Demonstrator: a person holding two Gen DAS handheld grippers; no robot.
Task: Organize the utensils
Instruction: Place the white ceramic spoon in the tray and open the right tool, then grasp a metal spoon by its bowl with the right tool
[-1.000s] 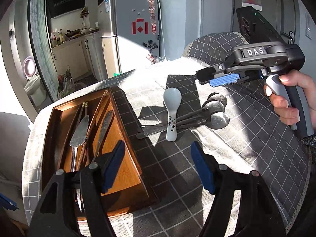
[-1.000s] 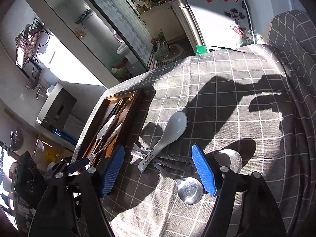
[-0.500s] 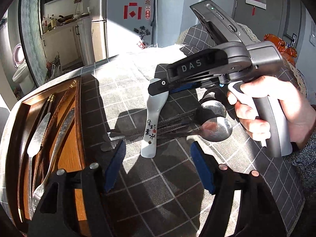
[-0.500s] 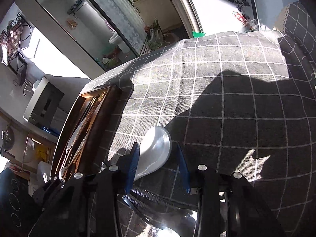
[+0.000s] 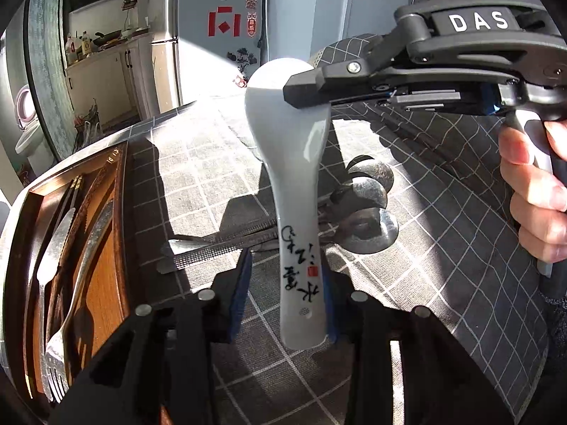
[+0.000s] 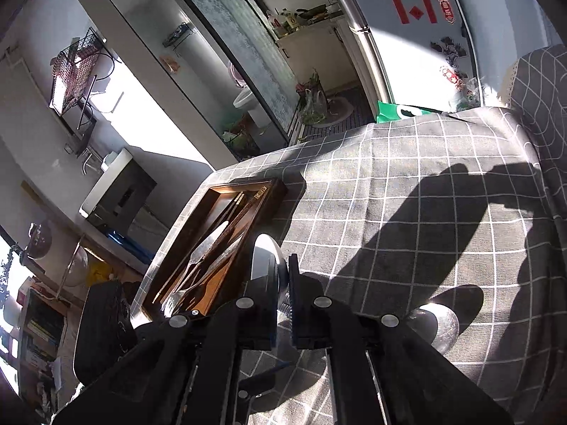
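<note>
A white ceramic spoon (image 5: 294, 163) with black writing on its handle is lifted off the table. My right gripper (image 5: 304, 86) is shut on its bowl, which shows edge-on in the right wrist view (image 6: 265, 260). My left gripper (image 5: 287, 294) has its blue pads around the handle end, partly closed; one pad touches the handle. Several metal spoons (image 5: 365, 209) and a knife (image 5: 219, 248) lie on the checked cloth below. The wooden utensil tray (image 5: 120, 212) holds a fork and knives at the left.
The tray also shows in the right wrist view (image 6: 219, 248), near the table's left edge. A metal spoon bowl (image 6: 437, 322) lies at the right. A fridge (image 5: 219, 35) and kitchen counter stand beyond the table.
My right gripper closed on the ceramic spoon's bowl and lifted it off the cloth. My left gripper moved in and narrowed around the handle end.
</note>
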